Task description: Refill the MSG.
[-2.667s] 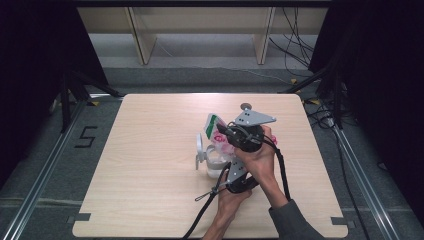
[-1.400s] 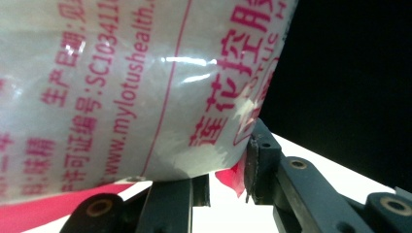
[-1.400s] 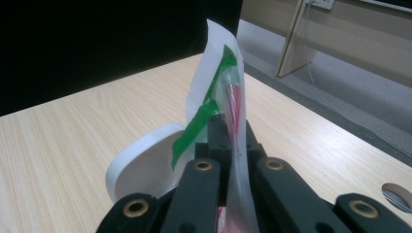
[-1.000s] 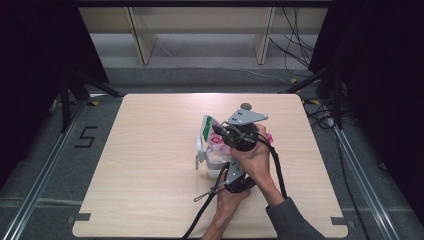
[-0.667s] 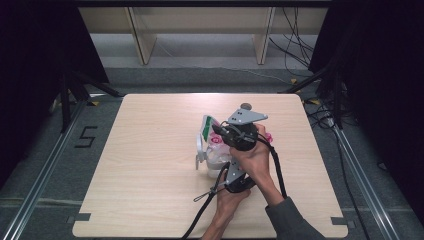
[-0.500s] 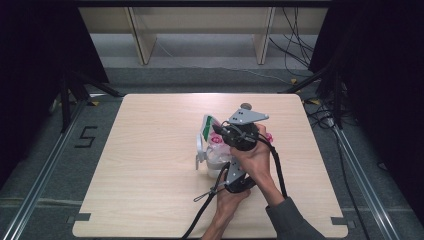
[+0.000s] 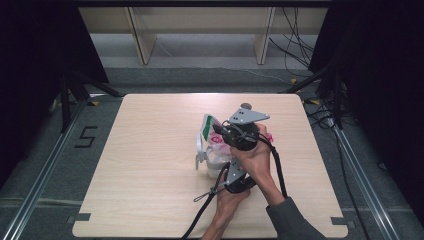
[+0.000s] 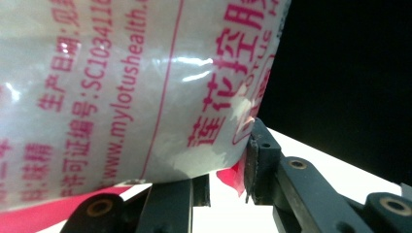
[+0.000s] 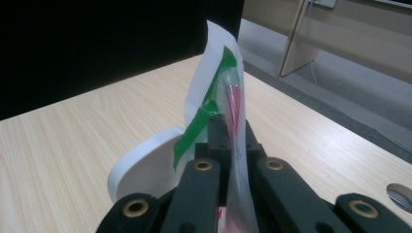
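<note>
right gripper view looks along the right tool (image 9: 228, 141), whose two black jaws are pressed together on the thin top edge of a plastic bag (image 9: 233, 97); the clear film with red print stands up between them, and a white flap with a green stripe (image 9: 204, 107) curls off to the left of the jaws. left gripper view has the left tool (image 8: 226, 182) at the lower part of the same bag (image 8: 121, 87), milky film with red lettering. its right jaw touches the bag's lower corner, and the film sits between the two jaws, which stand a little apart; whether both press on it i cannot tell. high view places both tools right of the middle of the light wooden table (image 7: 140, 165), the right tool (image 7: 235, 134) farther from the person and above the bag (image 7: 216, 150), the left tool (image 7: 235, 177) nearer, just beside the bag's near end. cables trail off toward the near edge.
</note>
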Demonstrator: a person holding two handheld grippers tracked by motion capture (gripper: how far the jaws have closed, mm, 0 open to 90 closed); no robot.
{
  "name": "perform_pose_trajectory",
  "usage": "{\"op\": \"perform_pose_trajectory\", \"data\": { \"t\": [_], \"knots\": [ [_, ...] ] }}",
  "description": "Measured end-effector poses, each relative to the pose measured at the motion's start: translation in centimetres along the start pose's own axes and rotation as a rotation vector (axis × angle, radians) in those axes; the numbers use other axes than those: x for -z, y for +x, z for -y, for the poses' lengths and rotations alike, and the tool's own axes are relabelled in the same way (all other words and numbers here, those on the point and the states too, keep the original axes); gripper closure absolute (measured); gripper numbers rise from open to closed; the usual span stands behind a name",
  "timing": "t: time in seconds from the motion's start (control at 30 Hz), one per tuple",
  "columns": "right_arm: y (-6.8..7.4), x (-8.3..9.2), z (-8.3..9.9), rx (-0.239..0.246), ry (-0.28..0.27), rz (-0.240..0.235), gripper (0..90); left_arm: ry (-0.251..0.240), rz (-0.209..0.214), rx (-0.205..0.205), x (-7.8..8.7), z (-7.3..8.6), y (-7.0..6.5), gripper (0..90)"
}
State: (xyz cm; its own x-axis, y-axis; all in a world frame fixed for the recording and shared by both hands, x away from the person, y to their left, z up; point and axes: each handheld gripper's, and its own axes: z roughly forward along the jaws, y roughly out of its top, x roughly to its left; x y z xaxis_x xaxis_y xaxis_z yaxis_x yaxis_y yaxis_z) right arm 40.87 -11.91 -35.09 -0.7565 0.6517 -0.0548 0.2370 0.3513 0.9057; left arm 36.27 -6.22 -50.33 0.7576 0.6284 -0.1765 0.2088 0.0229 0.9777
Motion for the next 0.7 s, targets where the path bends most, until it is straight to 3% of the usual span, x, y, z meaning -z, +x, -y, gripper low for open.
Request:
{"op": "perform_pose_trajectory", "data": {
  "t": [0.17, 0.23, 0.27, 0.4, 0.5, 0.53, 0.7],
  "knots": [
    [0.21, 0.03, -0.05, -0.019, 0.014, 0.002, 90.0, -0.007, 0.006, 0.006, -0.04, 0.01, 0.0, 74.4],
    [0.11, -0.2, 0.0, 0.004, 0.007, 0.009, 89.9, -0.019, 0.015, 0.012, -0.14, 0.11, 0.02, 74.4],
    [0.17, -0.14, 0.01, -0.01, 0.026, -0.003, 89.9, -0.018, 0.013, 0.011, -0.13, 0.09, 0.01, 74.4],
    [0.16, -0.03, -0.1, -0.016, 0.017, 0.002, 89.9, -0.002, 0.0, 0.0, 0.06, -0.04, 0.01, 74.4],
    [0.25, -0.12, -0.05, -0.012, 0.022, 0.0, 89.9, -0.015, 0.012, 0.004, -0.13, 0.06, 0.07, 74.4],
    [0.11, -0.25, -0.05, 0.016, 0.02, -0.002, 89.9, -0.011, 0.017, 0.003, -0.1, 0.03, 0.11, 74.4],
    [0.21, -0.34, -0.09, 0.015, 0.021, 0.003, 89.9, 0.001, 0.008, 0.001, 0.04, -0.05, 0.11, 74.4]
  ]
}}
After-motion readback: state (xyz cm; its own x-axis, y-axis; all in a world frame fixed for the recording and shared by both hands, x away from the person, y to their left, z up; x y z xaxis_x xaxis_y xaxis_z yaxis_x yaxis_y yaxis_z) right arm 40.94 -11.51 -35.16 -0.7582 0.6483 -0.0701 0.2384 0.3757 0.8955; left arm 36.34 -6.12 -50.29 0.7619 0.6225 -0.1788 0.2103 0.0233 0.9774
